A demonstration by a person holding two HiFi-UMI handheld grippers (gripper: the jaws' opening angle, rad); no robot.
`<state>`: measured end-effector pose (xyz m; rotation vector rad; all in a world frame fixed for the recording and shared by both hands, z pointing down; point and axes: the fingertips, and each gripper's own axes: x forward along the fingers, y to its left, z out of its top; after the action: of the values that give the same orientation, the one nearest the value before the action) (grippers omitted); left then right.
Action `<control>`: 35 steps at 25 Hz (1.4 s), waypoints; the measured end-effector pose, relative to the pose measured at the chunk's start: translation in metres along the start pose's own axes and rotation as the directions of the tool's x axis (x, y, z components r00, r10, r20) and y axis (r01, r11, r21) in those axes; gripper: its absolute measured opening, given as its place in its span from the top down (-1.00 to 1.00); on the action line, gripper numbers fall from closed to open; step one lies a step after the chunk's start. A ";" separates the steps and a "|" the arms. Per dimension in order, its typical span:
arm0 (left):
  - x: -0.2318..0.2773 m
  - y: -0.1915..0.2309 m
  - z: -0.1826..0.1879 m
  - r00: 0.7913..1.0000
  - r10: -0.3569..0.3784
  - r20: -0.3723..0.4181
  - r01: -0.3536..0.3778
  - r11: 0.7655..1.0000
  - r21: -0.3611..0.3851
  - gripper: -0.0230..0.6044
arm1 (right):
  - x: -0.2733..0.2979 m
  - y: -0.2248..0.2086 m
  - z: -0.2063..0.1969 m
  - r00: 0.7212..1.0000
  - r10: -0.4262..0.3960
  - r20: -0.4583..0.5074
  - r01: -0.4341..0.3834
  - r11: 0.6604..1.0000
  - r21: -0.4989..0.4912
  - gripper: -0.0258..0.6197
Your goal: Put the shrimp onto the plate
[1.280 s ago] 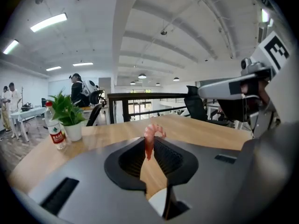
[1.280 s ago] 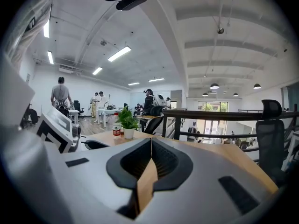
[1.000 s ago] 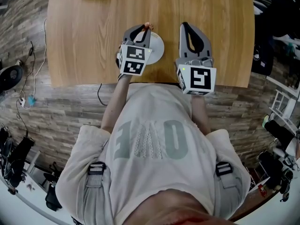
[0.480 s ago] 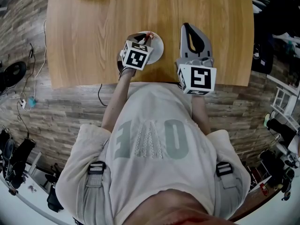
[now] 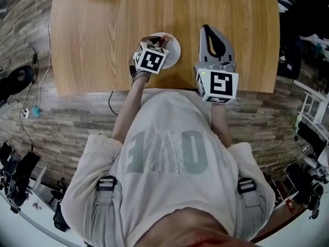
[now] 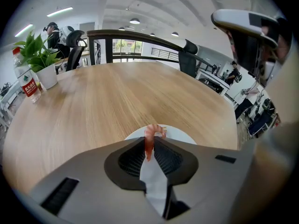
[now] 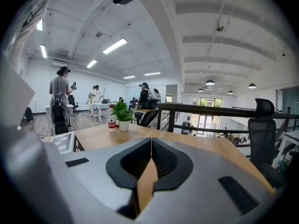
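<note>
the left gripper [image 6: 148, 148] pinches the shrimp [image 6: 150, 131] just above the white plate [image 6: 182, 136], seemingly poised to release it there; the right gripper [image 7: 150, 146], jaws together and empty, sits aside, clear of the drop.

On table [image 5: 103, 35], plate [image 5: 174, 48] under shrimp [image 6: 149, 141]

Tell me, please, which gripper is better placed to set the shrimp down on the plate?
The left. The left gripper is shut on the shrimp and sits right over the white plate. The right gripper is shut on nothing and sits off to the plate's right.
</note>
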<state>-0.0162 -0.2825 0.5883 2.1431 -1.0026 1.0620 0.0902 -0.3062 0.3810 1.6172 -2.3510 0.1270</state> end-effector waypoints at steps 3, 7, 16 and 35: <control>0.000 0.001 0.001 1.000 -0.001 0.005 0.001 1.000 0.000 0.72 | 0.000 0.000 0.000 1.000 -0.005 0.001 0.005 1.000 0.002 0.86; 0.000 0.001 0.000 1.000 0.004 0.007 -0.004 1.000 0.003 0.72 | -0.001 0.002 0.001 1.000 -0.006 0.000 0.006 1.000 0.003 0.86; -0.004 -0.002 0.005 0.999 -0.023 0.025 0.023 1.000 0.007 0.58 | 0.000 0.004 0.004 1.000 0.000 0.004 0.000 1.000 0.001 0.86; -0.162 0.055 0.146 0.746 0.240 0.621 -0.238 0.967 -0.088 0.59 | 0.031 0.023 0.053 0.988 0.083 0.132 -0.074 0.994 -0.075 0.86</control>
<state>-0.0653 -0.3584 0.3824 2.4721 -1.6157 0.4117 0.0490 -0.3372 0.3414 1.5458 -2.4914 -0.0506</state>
